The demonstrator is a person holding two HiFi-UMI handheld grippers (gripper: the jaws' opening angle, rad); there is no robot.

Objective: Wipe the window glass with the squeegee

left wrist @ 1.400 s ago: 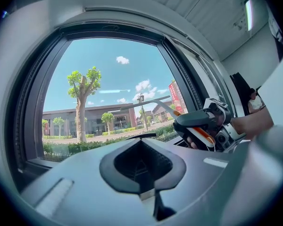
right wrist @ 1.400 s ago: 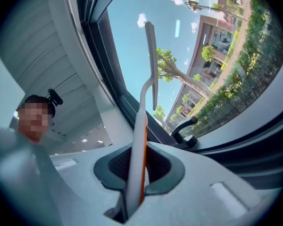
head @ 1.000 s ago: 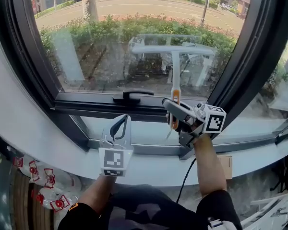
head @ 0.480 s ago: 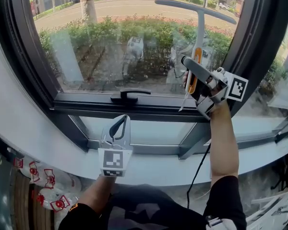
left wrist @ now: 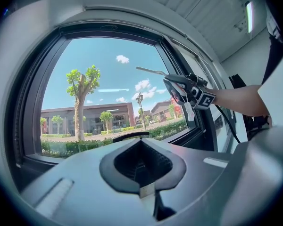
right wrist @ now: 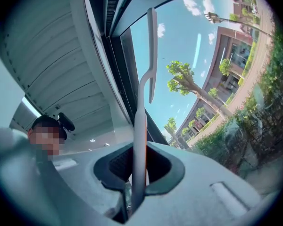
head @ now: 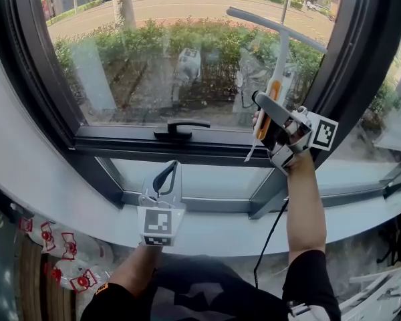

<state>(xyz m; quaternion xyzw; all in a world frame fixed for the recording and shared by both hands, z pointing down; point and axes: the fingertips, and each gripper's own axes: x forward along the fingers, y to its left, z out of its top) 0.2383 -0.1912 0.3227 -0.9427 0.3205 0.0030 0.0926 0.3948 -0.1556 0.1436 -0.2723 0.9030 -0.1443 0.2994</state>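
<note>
**Your right hand-held gripper [head: 262, 127] holds the squeegee [head: 279, 52] up at the right side of the window glass [head: 154, 65].**

Its jaws are clamped on the squeegee's orange-and-white handle. The shaft rises from them to the blade, which slants across the pane's upper right, near the dark frame [head: 361, 59]. Your left hand-held gripper [head: 166, 179] sits low and near, over the white sill [head: 214, 236]. Its jaws are pressed together with nothing between them, well apart from the squeegee.

Bright daylight floods through the window [head: 187, 59]; gripper views bend strongly, dark vignettes at edges
</note>
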